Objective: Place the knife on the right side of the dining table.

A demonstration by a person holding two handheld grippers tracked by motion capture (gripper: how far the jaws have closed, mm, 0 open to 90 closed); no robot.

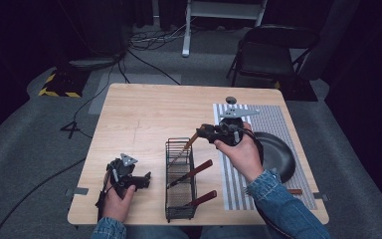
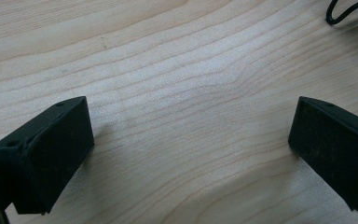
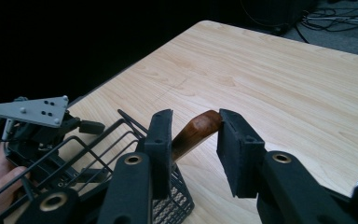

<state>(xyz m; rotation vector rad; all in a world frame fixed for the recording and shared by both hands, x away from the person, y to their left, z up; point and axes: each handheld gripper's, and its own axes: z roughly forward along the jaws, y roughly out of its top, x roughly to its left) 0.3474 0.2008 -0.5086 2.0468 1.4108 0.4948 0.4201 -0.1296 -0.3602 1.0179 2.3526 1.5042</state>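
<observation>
A black wire basket [image 1: 180, 209] stands upright at the table's front centre. Three utensils with reddish-brown wooden handles lean out of it. My right gripper [image 1: 199, 133] is above the basket's far end, shut on the top utensil's handle [image 1: 191, 142]. In the right gripper view the handle [image 3: 196, 131] lies slanted between the pads [image 3: 162, 140], its tip against the right one, just over the basket rim [image 3: 103, 134]. My left gripper [image 1: 146, 179] rests low on the table left of the basket. It is open, with bare wood between its jaws [image 2: 191, 140].
A striped placemat [image 1: 273, 124] covers the table's right side, with a dark round pan [image 1: 277, 155] on it. Two more handles [image 1: 199, 169] [image 1: 205, 197] stick out of the basket toward the mat. A folding chair [image 1: 271, 55] stands beyond the table.
</observation>
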